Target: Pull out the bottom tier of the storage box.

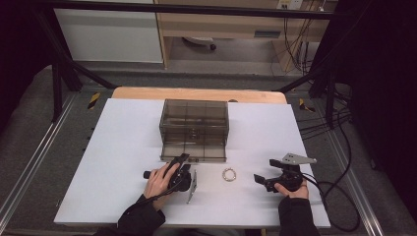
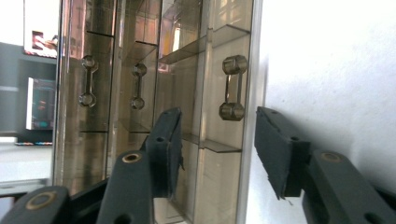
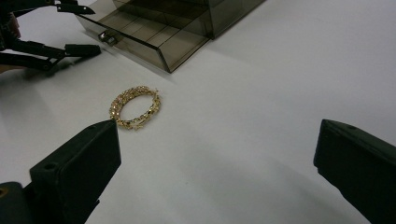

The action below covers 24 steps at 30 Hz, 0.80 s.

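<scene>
Here we start at the left gripper [image 1: 183,165], turned on its side at the front of the drawer box [image 1: 193,130]. In its own view the jaws stand apart, one on each side of the drawer handle [image 2: 233,87], and neither pad touches it; the handle lies just ahead of the tips, its long axis running along the gap between the jaws rather than across it. The bottom drawer [image 3: 140,35] is drawn out towards us, so we judge this hand's share of the work done or nearly so.

Further out, the right gripper [image 1: 265,170] rests on the white table [image 1: 123,162] with its jaws wide apart and nothing between them. The bracelet [image 3: 134,108] lies flat on the table ahead of it and off towards its left jaw, near but not touching. Seen from above, the bracelet [image 1: 229,174] sits between our two grippers, a little nearer the right one, and just in front of the open drawer.

That is the relation the next move turns on, as we read it: the right gripper is the free and nearer one, so it should swing left and forward to bring the ring between its jaws, then carry it the short way ahead into the drawer. A thin ring lying flat may slip from the pads.
</scene>
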Each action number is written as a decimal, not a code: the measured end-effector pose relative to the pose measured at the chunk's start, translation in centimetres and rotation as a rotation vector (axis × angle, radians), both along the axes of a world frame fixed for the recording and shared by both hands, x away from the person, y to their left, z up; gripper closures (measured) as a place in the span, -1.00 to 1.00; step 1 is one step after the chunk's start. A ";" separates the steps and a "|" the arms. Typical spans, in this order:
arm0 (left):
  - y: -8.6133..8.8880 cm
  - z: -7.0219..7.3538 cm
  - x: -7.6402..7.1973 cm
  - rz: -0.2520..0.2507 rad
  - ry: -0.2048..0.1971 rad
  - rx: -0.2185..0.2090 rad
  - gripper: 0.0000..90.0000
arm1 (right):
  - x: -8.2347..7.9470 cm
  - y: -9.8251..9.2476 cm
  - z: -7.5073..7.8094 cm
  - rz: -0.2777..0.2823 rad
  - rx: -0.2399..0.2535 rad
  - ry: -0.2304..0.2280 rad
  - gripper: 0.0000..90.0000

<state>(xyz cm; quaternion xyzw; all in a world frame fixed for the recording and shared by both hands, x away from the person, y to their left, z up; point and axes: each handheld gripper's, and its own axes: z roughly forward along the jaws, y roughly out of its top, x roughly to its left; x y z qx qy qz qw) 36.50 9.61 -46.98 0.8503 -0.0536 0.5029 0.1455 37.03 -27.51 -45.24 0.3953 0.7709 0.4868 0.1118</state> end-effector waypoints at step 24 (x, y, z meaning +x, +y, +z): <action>3.2 2.9 -0.3 0.127 0.298 -0.339 -0.58 | 0.0 0.0 0.0 -0.001 -0.004 0.003 -0.98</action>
